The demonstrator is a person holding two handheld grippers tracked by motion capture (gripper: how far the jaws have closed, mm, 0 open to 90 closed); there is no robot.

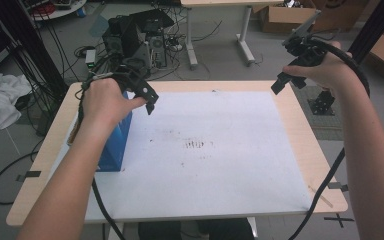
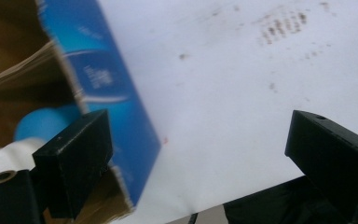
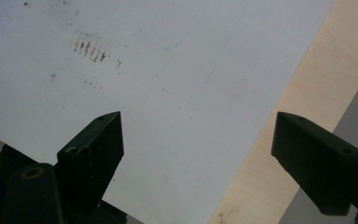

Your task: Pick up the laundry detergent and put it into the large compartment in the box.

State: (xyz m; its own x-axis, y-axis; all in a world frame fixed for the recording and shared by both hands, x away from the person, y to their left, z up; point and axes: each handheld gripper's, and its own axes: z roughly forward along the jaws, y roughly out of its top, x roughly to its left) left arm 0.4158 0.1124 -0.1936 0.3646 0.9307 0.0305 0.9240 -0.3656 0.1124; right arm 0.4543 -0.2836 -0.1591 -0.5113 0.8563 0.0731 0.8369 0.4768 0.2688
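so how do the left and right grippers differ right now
The left gripper hangs low beside the open blue box, over the white sheet. The right gripper is raised at the table's far right edge, with nothing near it. Both have empty, wide-open jaws.

**Legible Markings: None Confirmed**

The blue box carries white lettering on its side face, too blurred to read in the left gripper view. The white sheet on the tabletop bears only dark smudges, no text.
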